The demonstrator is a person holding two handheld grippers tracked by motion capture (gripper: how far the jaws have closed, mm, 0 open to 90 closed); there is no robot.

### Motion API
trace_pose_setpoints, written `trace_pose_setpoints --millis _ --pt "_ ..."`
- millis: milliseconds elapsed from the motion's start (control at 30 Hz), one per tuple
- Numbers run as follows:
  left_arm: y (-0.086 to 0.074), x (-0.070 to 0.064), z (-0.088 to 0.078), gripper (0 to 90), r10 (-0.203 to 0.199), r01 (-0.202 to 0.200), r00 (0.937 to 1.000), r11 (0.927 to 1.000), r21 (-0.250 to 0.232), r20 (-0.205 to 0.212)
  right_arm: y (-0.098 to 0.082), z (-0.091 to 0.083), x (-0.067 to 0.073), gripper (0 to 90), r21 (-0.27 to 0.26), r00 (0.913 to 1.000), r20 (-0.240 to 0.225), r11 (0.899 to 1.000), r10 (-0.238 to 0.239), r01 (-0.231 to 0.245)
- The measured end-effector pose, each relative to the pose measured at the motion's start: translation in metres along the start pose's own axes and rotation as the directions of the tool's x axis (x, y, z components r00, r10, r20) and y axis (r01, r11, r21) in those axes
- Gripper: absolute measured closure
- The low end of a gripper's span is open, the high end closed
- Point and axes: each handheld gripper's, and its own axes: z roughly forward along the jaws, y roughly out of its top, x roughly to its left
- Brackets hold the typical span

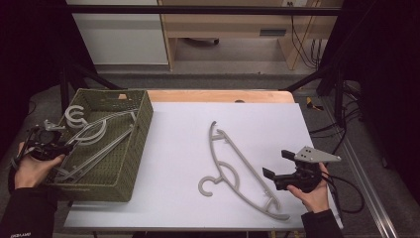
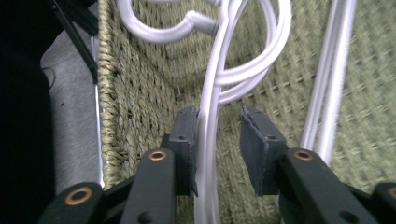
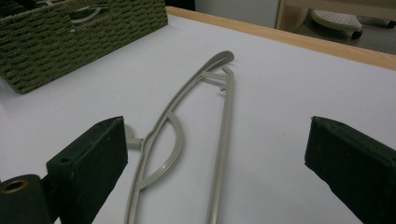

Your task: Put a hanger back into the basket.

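The left tongs (image 1: 55,144) sit at the near-left rim of the woven green basket (image 1: 141,124), reaching in over its edge. In the left gripper view a pale hanger (image 2: 208,140) runs up between the jaws: its bar lies against the left pad, while the right pad stands clear of it with a gap between. So the left tongs are partly spread and not pinching; the hanger passes between them, loose. Beyond the tips of these tongs the hanger's curved hook (image 2: 159,30) lies against the basket's woven wall, and a second pale bar (image 2: 327,93) runs just to the right of the right jaw. How many hangers lie stacked in the basket is hard to tell from the high view; there seem to be at least two.

The right tongs (image 1: 277,166) are held low over the white desk (image 1: 173,148), well apart from the basket, with the jaws spread wide and nothing between the pads. A grey hanger (image 3: 187,121) lies flat on the desk directly ahead of them, its near end just in front of the left jaw, its long bar stretching away from the tongs towards the desk's far wooden edge (image 3: 299,39).
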Motion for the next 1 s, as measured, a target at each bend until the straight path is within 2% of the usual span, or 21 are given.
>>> trace_pose_setpoints --millis 100,133,267,300,333,400,467,500,533,567,600,633,667,700,733,800,833,867,967,1000 --pt "0.000 -0.002 -0.010 62.7 -0.014 0.015 0.9996 0.9983 -0.057 0.024 0.000 0.000 0.000 6.2 -0.002 1.0000 0.002 1.000 0.000 0.000" --pt "0.000 -0.002 -0.010 61.7 -0.014 0.015 0.9996 0.9983 -0.057 0.024 0.000 0.000 0.000 6.2 -0.002 1.0000 0.002 1.000 0.000 0.000" --pt "0.002 -0.016 -0.029 56.1 -0.008 0.018 0.9979 0.9868 -0.161 0.065 0.001 -0.001 0.001 6.5 -0.005 1.0000 0.004 1.000 -0.002 0.002" --pt "0.002 -0.016 -0.029 54.4 -0.008 0.018 0.9979 0.9868 -0.161 0.065 0.001 -0.001 0.001 6.5 -0.005 1.0000 0.004 1.000 -0.002 0.002" --pt "0.003 -0.024 -0.038 52.4 -0.003 0.024 0.9956 0.9761 -0.216 0.094 0.001 -0.001 0.001 6.6 -0.007 1.0000 0.005 1.000 -0.003 0.003" --pt "0.004 -0.033 -0.046 48.6 -0.003 0.037 0.9924 0.9608 -0.275 0.123 0.002 -0.002 0.002 6.6 -0.006 1.0000 0.006 1.000 -0.003 0.003" --pt "0.005 -0.043 -0.053 44.2 0.002 0.052 0.9865 0.9442 -0.325 0.163 0.002 -0.002 0.002 6.6 -0.009 0.9999 0.006 1.000 -0.008 0.008" --pt "0.005 -0.043 -0.053 42.0 0.002 0.052 0.9865 0.9442 -0.325 0.163 0.002 -0.002 0.002 6.6 -0.009 0.9999 0.006 1.000 -0.008 0.008" --pt "0.006 -0.053 -0.060 39.8 0.019 0.057 0.9794 0.9283 -0.367 0.201 0.003 -0.002 0.003 6.7 -0.009 0.9999 0.007 1.000 -0.009 0.009" --pt "0.006 -0.053 -0.060 37.9 0.019 0.057 0.9794 0.9283 -0.367 0.201 0.003 -0.002 0.003 6.7 -0.010 0.9999 0.006 1.000 -0.009 0.009" --pt "0.006 -0.058 -0.063 35.8 0.034 0.058 0.9742 0.9193 -0.389 0.223 0.003 -0.003 0.003 6.7 -0.009 0.9999 0.004 1.000 -0.010 0.010" --pt "0.005 -0.069 -0.066 34.0 0.047 0.076 0.9637 0.8960 -0.437 0.263 0.003 -0.003 0.003 6.7 -0.008 0.9999 0.004 1.000 -0.010 0.010" --pt "0.005 -0.069 -0.066 32.3 0.047 0.076 0.9637 0.8960 -0.437 0.263 0.003 -0.003 0.003 6.7 -0.008 0.9999 0.004 1.000 -0.010 0.010" --pt "0.005 -0.080 -0.068 31.0 0.066 0.076 0.9573 0.8830 -0.463 0.281 0.003 -0.003 0.003 6.7 -0.010 0.9999 0.005 1.000 -0.009 0.009" --pt "0.005 -0.086 -0.068 29.8 0.071 0.082 0.9531 0.8752 -0.477 0.294 0.003 -0.003 0.003 6.7 -0.010 0.9999 0.006 1.000 -0.008 0.008" --pt "0.004 -0.097 -0.069 27.0 0.080 0.103 0.9392 0.8623 -0.496 0.334 0.003 -0.003 0.004 6.6 -0.010 1.0000 0.008 1.000 -0.006 0.006" --pt "0.004 -0.097 -0.069 25.6 0.080 0.103 0.9392 0.8623 -0.496 0.334 0.003 -0.003 0.004 6.6 -0.012 1.0000 0.008 1.000 -0.005 0.005" --pt "0.004 -0.108 -0.070 24.3 0.089 0.120 0.9264 0.8510 -0.511 0.366 0.003 -0.003 0.004 6.6 -0.017 0.9999 0.006 1.000 -0.008 0.009" --pt "0.002 -0.124 -0.072 20.4 0.109 0.146 0.9039 0.8305 -0.538 0.414 0.004 -0.004 0.005 6.7 -0.018 0.9999 0.005 1.000 -0.011 0.011" --pt "0.002 -0.130 -0.073 19.4 0.121 0.145 0.8980 0.8258 -0.545 0.423 0.005 -0.005 0.006 6.6 -0.019 0.9999 0.004 1.000 -0.012 0.012"
